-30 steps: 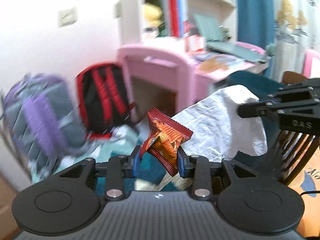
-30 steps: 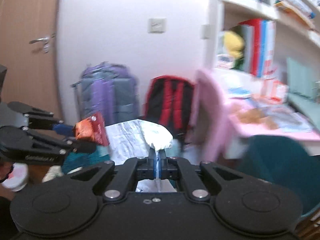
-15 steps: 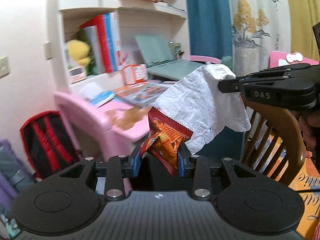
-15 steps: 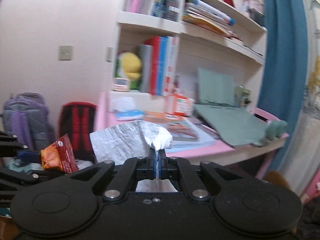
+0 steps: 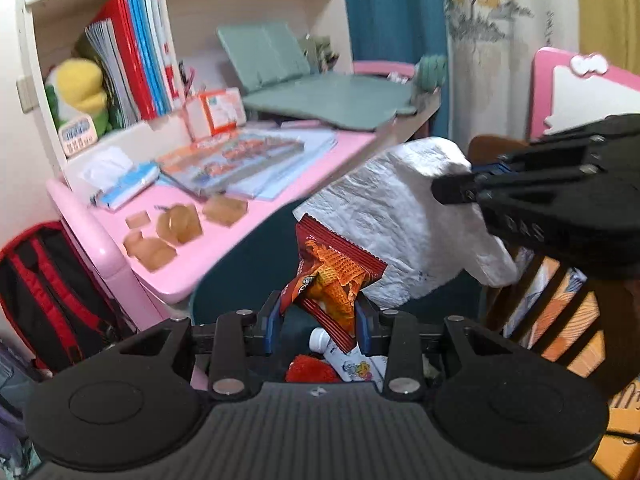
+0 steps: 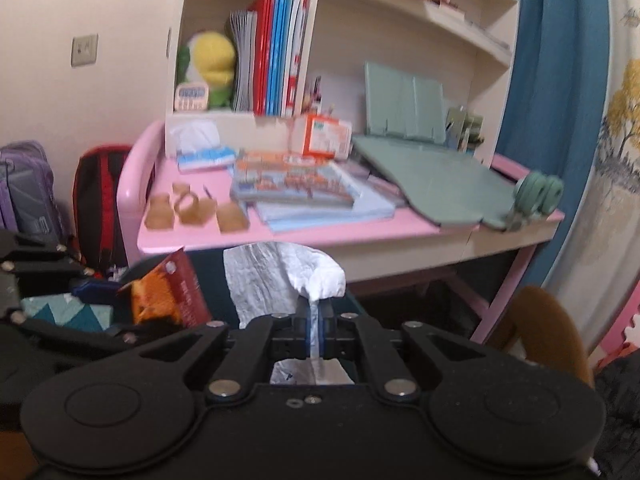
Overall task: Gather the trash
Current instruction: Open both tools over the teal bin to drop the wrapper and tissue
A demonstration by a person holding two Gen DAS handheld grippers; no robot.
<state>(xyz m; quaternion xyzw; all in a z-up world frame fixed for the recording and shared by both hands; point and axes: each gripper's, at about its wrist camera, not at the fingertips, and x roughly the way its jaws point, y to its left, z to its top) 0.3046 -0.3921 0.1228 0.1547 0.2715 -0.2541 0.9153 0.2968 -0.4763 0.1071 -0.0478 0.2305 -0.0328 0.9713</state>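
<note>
left gripper level — pinching wrapper; right gripper clamping tissue

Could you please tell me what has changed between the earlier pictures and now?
Both claws swung from the backpacks to over the bin by the pink desk. Nothing was released: the left claw still grips the snack wrapper, and the right claw the white tissue, jaws just easing.
</note>
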